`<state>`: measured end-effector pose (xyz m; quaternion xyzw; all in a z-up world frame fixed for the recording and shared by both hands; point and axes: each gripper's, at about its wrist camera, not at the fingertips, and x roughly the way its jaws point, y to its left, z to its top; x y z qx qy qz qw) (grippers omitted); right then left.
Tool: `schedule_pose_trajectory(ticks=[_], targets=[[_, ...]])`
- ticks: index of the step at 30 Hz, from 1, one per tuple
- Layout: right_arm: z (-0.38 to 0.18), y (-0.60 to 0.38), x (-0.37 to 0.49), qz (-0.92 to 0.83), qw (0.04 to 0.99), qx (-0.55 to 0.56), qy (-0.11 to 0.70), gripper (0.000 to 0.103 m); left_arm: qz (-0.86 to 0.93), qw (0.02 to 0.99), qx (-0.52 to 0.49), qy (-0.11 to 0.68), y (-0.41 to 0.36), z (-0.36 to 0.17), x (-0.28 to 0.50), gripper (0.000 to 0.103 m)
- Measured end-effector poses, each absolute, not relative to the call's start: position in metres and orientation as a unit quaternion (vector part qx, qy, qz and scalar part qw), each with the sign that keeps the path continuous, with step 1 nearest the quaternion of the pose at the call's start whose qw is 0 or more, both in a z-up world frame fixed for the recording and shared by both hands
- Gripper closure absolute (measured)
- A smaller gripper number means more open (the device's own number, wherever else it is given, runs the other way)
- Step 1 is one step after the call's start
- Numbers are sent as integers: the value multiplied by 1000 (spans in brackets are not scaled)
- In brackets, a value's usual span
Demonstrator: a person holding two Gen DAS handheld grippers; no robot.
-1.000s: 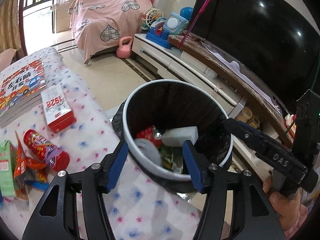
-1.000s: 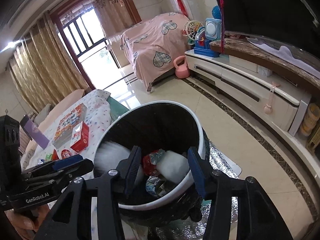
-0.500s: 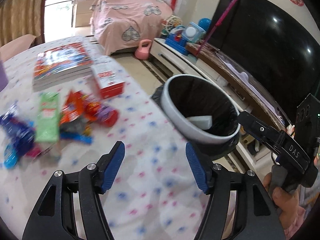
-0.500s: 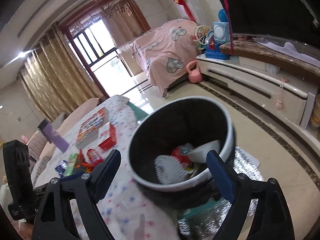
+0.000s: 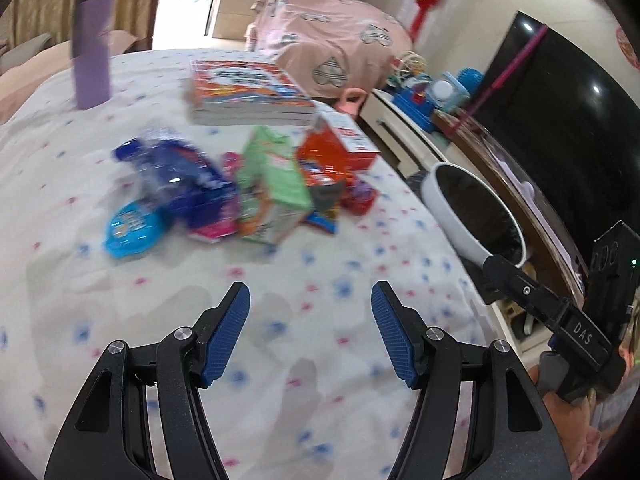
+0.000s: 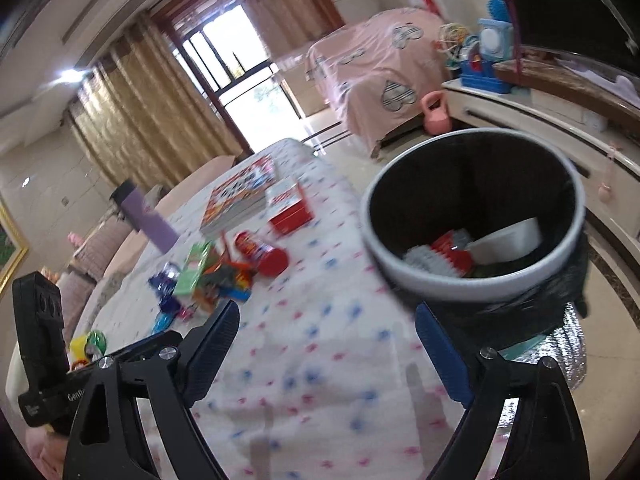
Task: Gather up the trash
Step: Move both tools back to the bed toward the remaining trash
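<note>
Trash pile [image 5: 240,192] is seen mid-table on a white cloth [image 5: 320,360] printed with small pink and blue marks; the fabric lies soft and slightly rumpled. Pile is motion-blurred, so labels cannot be read: a crinkled blue foil wrapper [image 5: 180,176], a round flat cyan lid-like piece [image 5: 134,226] at its near left, a boxy green carton [image 5: 272,184] lying tilted, and red-orange wrappers [image 5: 324,168] to its right, all touching or overlapping. Red cylindrical can [image 6: 262,252] is seen lying on its side at the pile's right edge in the right wrist view. Beyond the pile a stack of glossy books [image 5: 248,92] and a red-and-white box [image 5: 346,136] are set, with an upright matte purple tumbler [image 5: 92,52] at the far left. Round bin [image 6: 476,208], white-rimmed with a black liner, stands off the table's right edge; a white block, something red and a ribbed grey piece are seen inside. Left gripper [image 5: 310,328] is held open over bare cloth, nothing between its ribbed blue pads, near the pile but apart from it. Right gripper [image 6: 326,344] is spread wide, jaws empty, between the pile and the bin.
</note>
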<state>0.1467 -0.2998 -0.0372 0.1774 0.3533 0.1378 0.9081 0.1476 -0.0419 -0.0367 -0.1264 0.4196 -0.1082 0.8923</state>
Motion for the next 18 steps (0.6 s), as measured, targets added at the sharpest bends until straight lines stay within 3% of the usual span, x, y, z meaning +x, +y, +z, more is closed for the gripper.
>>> schedule_pose_trajectory(ticks=[12, 18], targets=[[-42, -250, 163, 172, 908, 121, 363, 13, -73, 889, -162, 423, 1, -42, 149, 39], [-44, -241, 189, 177, 904, 107, 375, 41, -65, 889, -176, 419, 13, -37, 160, 39]])
